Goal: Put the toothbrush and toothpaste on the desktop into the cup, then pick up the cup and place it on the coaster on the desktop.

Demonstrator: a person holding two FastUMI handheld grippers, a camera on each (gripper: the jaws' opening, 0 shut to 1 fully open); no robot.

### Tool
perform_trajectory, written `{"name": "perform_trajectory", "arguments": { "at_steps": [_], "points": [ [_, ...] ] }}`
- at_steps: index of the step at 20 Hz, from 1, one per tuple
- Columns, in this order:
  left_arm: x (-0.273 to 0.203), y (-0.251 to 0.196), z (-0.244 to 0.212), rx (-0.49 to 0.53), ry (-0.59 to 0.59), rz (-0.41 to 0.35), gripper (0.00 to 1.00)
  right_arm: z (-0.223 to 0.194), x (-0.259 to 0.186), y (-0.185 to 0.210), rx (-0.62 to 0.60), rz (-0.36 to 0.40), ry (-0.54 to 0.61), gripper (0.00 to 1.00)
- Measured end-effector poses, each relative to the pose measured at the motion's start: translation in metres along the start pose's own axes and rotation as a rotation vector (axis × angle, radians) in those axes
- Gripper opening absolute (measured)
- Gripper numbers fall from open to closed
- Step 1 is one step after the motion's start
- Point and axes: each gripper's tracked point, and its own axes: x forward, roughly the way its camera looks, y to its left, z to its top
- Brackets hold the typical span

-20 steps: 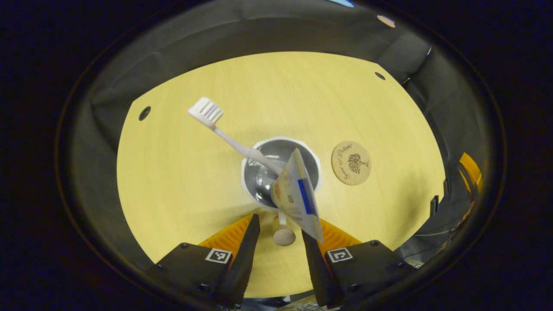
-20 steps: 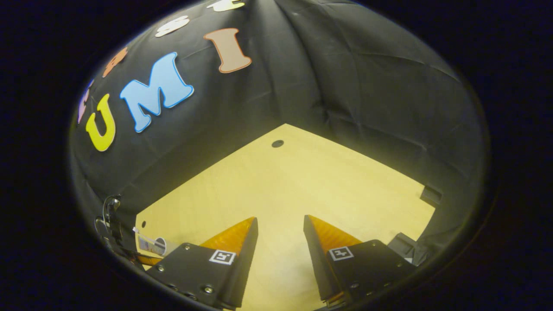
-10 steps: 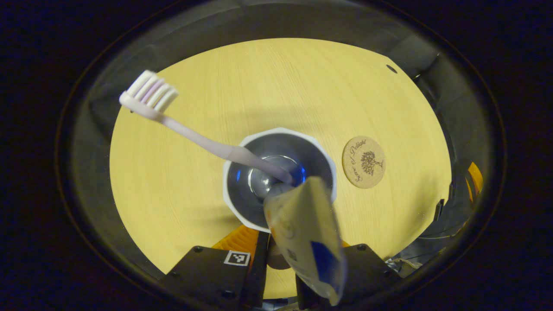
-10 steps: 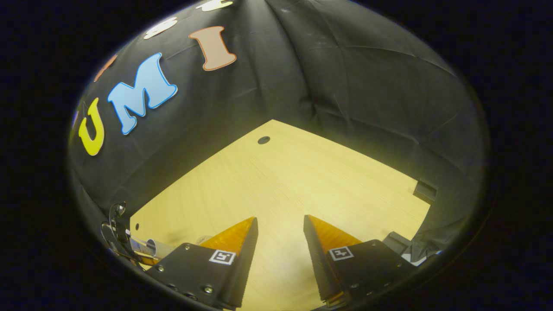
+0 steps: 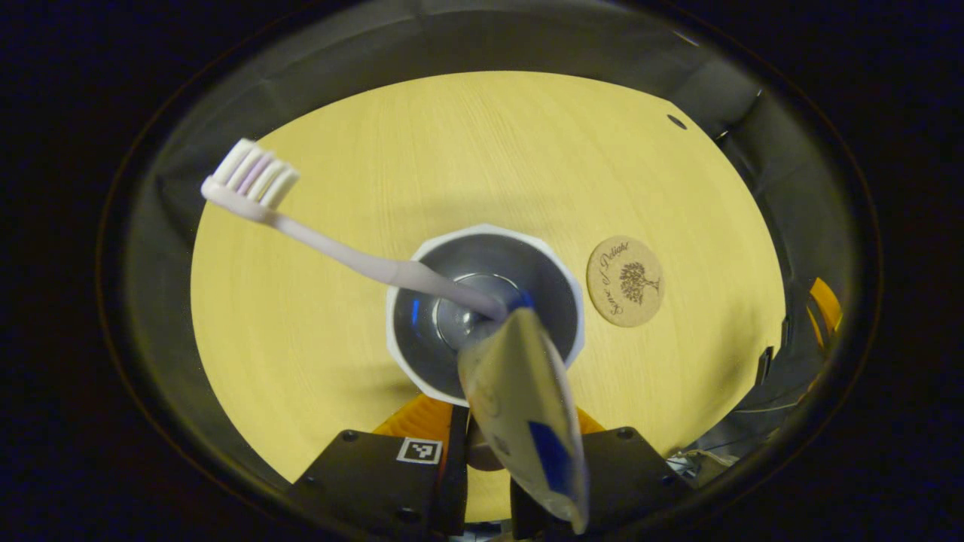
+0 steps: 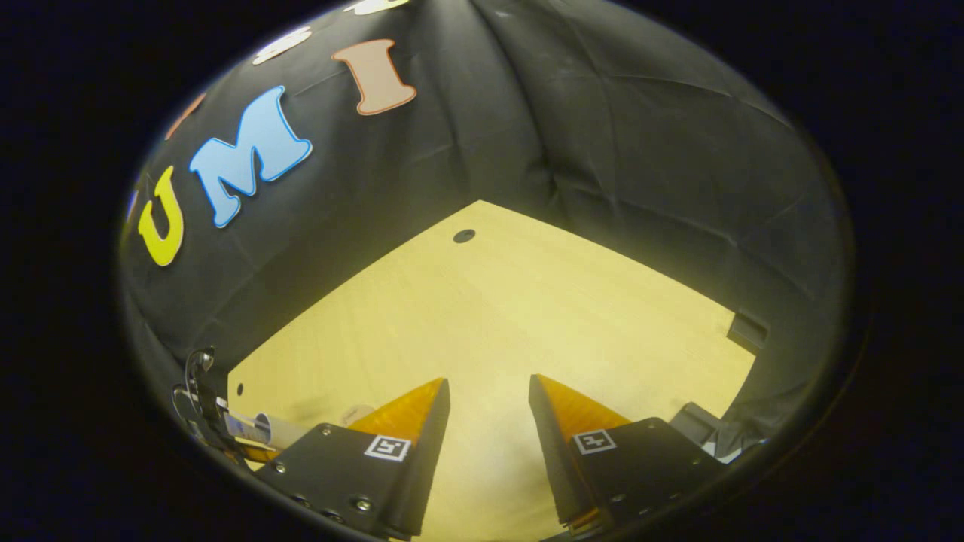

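A pale wooden table (image 6: 527, 316) sits inside the booth, with black cloth (image 6: 640, 150) hanging in creased folds around it. A small dark hole (image 6: 464, 235) marks one far corner, another (image 5: 676, 121) a different corner. A dark block, perhaps a bracket (image 6: 748, 329), meets the table's edge.

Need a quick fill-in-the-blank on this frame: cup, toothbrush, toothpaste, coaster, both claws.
1. The toothbrush leans with its handle end inside the ____.
2. The left claw is shut on the ____.
3. The coaster has ____ standing on it.
4. The right claw is ____ and holds nothing.

Missing words: cup; toothpaste; nothing; open
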Motion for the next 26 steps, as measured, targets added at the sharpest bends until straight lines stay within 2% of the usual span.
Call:
{"name": "perform_trajectory", "arguments": {
  "at_steps": [6,14,21,26],
  "points": [
    [-0.010,-0.032,0.012,0.103,-0.022,0.006,0.24,-0.002,-0.002,-0.006,0.012,0.001,0.003,0.64],
    [-0.003,-0.085,0.027,0.191,-0.010,-0.023,0.24,0.000,-0.011,-0.045,0.090,-0.050,-0.010,0.63],
    [0.005,-0.128,0.035,0.255,0.008,-0.042,0.24,0.002,-0.018,-0.078,0.152,-0.099,-0.017,0.63],
    [0.014,-0.142,0.034,0.257,0.022,-0.046,0.24,0.000,-0.022,-0.093,0.173,-0.119,-0.019,0.63]
  ]
}}
